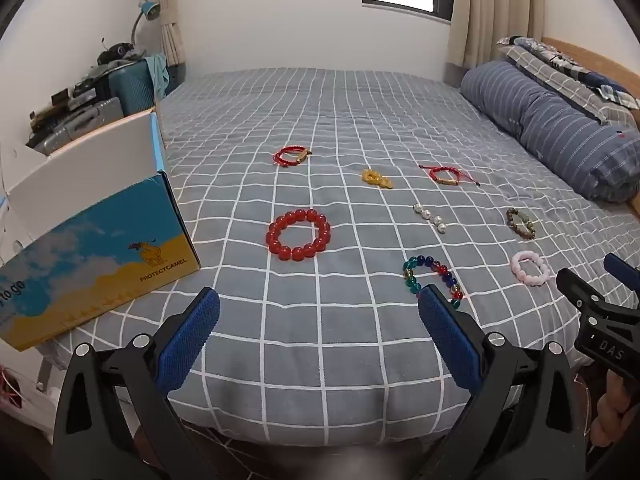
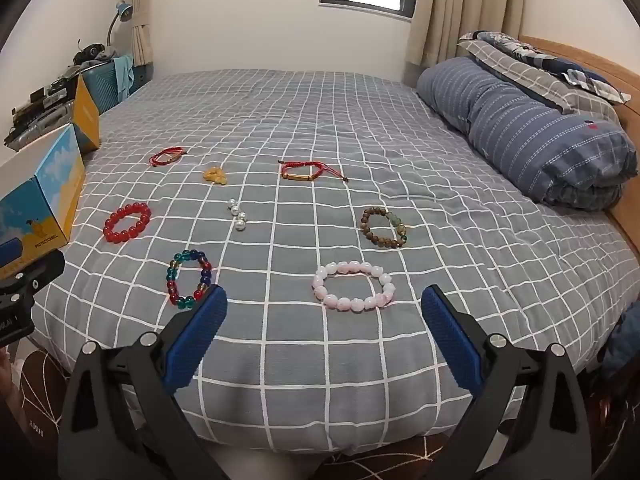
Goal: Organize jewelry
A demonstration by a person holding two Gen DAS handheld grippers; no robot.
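Several bracelets lie spread on the grey checked bed [image 1: 320, 340] [image 2: 320, 380]: a red bead bracelet [image 1: 298, 234] [image 2: 127, 222], a multicoloured one [image 1: 434, 280] [image 2: 189, 280], a pink one [image 1: 530, 268] [image 2: 354, 286], a brown wooden one [image 1: 520, 223] [image 2: 385, 227], two red cord ones [image 1: 291, 155] [image 2: 305, 171], a yellow piece [image 1: 377, 178] [image 2: 216, 176] and pearls [image 1: 430, 214] [image 2: 237, 214]. My left gripper [image 1: 319, 304] hovers open over the bed's near edge, below the red bracelet. My right gripper [image 2: 324, 302] is open just short of the pink bracelet.
An open blue and yellow cardboard box [image 1: 96, 240] [image 2: 44, 196] stands at the bed's left edge. A rolled striped duvet [image 1: 560, 136] [image 2: 540, 132] and pillows lie along the right side. Suitcases and clutter [image 1: 100, 92] sit beyond the box.
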